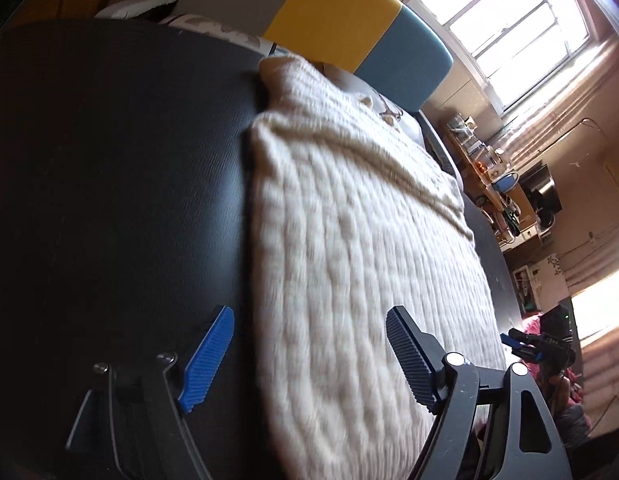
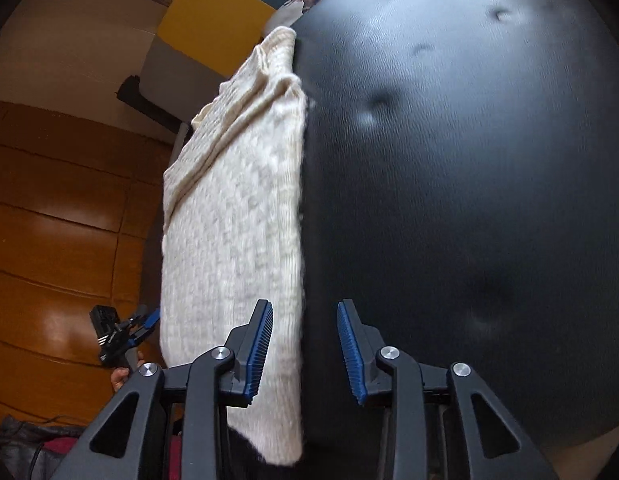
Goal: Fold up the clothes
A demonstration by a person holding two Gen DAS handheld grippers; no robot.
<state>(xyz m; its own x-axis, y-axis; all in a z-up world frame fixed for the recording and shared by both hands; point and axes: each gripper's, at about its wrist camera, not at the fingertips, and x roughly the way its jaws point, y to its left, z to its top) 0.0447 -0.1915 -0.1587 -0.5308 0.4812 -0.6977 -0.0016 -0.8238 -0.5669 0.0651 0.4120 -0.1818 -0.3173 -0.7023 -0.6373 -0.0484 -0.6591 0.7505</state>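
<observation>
Two open, empty grippers, left gripper point(image 1: 309, 356) and right gripper point(image 2: 305, 352), flanked opposite long edges of cream knit sweater point(image 1: 357, 220), lengthwise on black leather ottoman point(image 2: 469, 200), each straddling its edge.

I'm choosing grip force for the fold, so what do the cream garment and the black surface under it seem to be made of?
The cream sweater looks like a chunky knit, probably wool or acrylic: raised ribbed stitches and a soft matte, fuzzy surface. The black surface looks like leather or vinyl upholstery: smooth with a faint sheen and tufted dimples. Both tongs, left and right, are open.
</observation>
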